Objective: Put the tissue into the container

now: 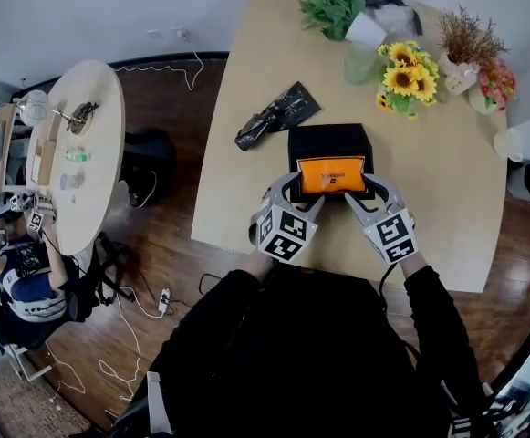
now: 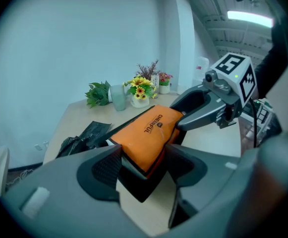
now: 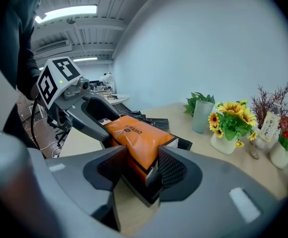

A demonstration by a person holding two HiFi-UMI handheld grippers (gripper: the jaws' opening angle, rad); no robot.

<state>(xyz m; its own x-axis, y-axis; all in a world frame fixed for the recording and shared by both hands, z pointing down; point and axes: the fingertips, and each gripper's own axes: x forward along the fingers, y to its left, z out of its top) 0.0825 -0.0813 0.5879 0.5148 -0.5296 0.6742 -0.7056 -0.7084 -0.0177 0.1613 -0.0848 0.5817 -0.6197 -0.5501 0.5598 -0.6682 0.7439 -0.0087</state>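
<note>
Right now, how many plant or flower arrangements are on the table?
4, all at the far end of the table: a green leafy plant, sunflowers, dried brown twigs and pink flowers. Smaller ones could be hidden behind these.

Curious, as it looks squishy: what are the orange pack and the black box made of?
The orange tissue pack: likely soft plastic film, faintly glossy, dented and wrinkled. The black container: stiff, matte, straight-walled; plastic or board, I cannot tell.
</note>
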